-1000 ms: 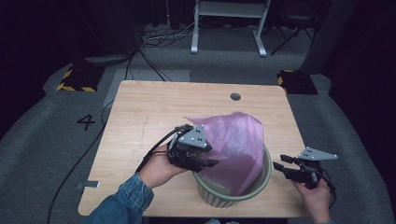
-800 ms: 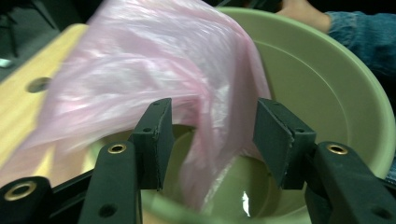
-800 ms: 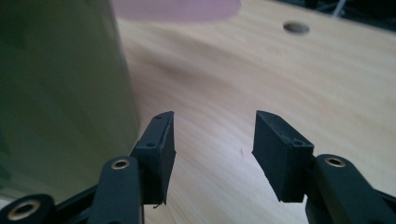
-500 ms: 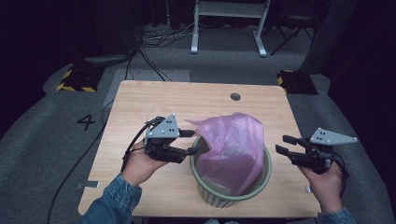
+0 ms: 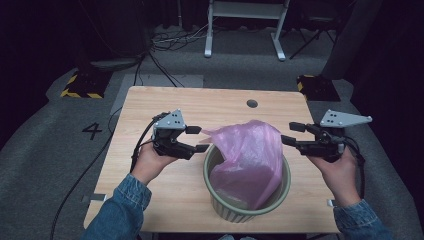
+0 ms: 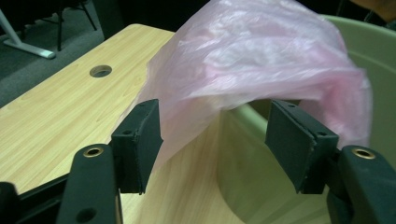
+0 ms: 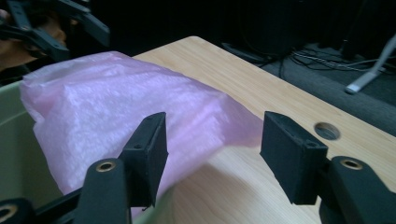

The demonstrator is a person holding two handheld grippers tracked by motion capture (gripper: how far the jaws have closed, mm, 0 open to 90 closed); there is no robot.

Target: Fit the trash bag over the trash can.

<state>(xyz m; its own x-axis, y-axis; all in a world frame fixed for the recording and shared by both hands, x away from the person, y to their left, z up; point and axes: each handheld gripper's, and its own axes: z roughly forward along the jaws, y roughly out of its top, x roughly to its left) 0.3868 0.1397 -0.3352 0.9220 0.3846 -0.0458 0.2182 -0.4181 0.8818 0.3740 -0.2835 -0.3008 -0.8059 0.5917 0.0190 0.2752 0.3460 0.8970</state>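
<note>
Two grippers now stand apart from the pink bag (image 5: 247, 155), one on each side of the green bin (image 5: 247, 192), and both have their jaws spread wide with nothing between them. A second ago the left gripper (image 5: 198, 139) was over the bin, right against the bag; half a second ago it had drawn back to the bin's left, and it now sits just beside the rim, pointing at the bag's loose corner. The right gripper (image 5: 289, 134) has risen and come in from the table's (image 5: 150, 107) right edge, so it faces the bag's other flank. The bag itself has barely shifted: its lower part sits inside the bin, while its upper part bulges out above the rim and leans toward the far left. In the left gripper view the film hangs just ahead of the open jaws, over the bin's edge. In the right gripper view it lies ahead, to the left. My reading is that the hands have let go to reset, and each is lining up a fresh grasp on the bag's mouth to pull it over the rim
</note>
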